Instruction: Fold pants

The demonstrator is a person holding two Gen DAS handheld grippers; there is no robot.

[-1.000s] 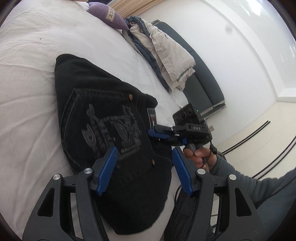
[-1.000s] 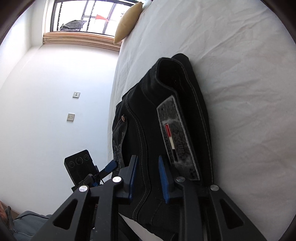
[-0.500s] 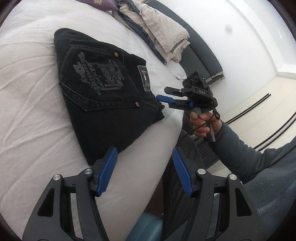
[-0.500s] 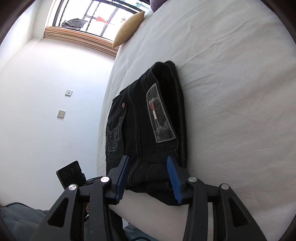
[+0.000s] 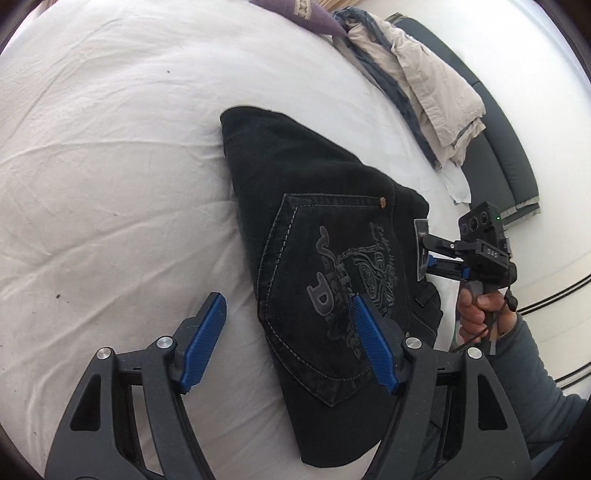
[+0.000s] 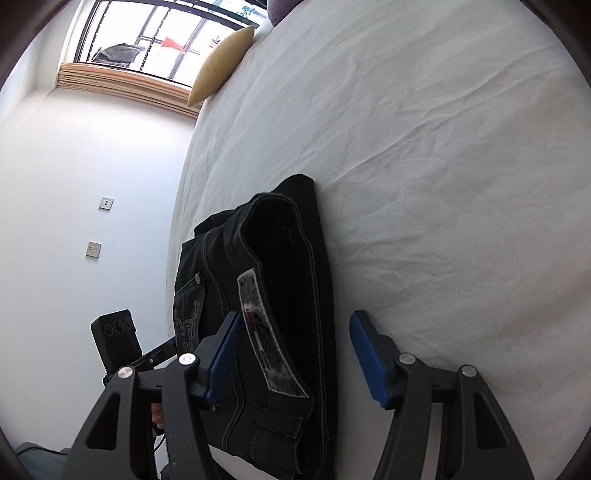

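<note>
**Folded pants at the bed's edge, both tools spread wide**

The black pants lie folded in a compact bundle on the white bed, close to its near edge. The top face shows a back pocket with grey embroidery and a copper rivet. In the right wrist view the waistband end faces the camera, with a grey patch carrying a red mark sewn on it and the layers of the fold stacked one over another.

The left tool hovers over the pants with its blue pads wide apart and nothing between them. One pad sits over the sheet beside the bundle, the other over the embroidered pocket. Whether either touches the cloth cannot be told.

The right tool is also spread wide and grips nothing. Its fingers straddle the waistband end: one blue pad is at the patch side, the other over bare sheet just past the bundle. In the left wrist view this tool's fingers reach the waistband from the bed's edge, held by a hand in a grey sleeve.

Farther along the bed lie a pile of beige and blue clothes and a purple pillow. A yellow pillow rests near the window.
</note>
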